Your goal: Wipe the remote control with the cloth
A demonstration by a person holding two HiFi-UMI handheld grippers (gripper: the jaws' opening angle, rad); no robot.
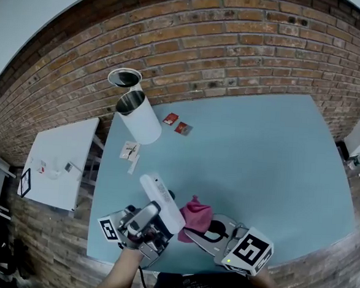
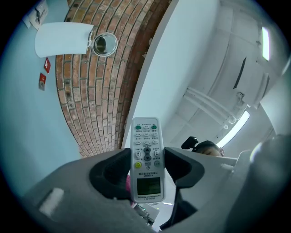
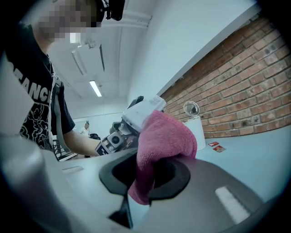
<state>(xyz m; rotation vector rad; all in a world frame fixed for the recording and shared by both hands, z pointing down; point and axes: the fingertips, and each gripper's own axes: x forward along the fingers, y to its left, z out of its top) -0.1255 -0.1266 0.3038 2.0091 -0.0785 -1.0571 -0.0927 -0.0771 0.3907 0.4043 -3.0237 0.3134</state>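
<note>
Apparently mid-wipe: left claw [image 2: 146, 172] clamped the remote control [image 2: 146, 136]; right claw [image 3: 144, 176] pinched the cloth [image 3: 166, 136] against it.

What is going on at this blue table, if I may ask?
A person works over the blue table with a gripper in each hand. The left gripper is shut on a white remote control, tilted upward. The right gripper is shut on a pink cloth, held close beside the remote, apparently ready to wipe.

remote [image 3: 142, 110]: mostly behind cloth [image 3: 166, 136] | red packets [image 1: 171, 118]: print too small to read
</note>
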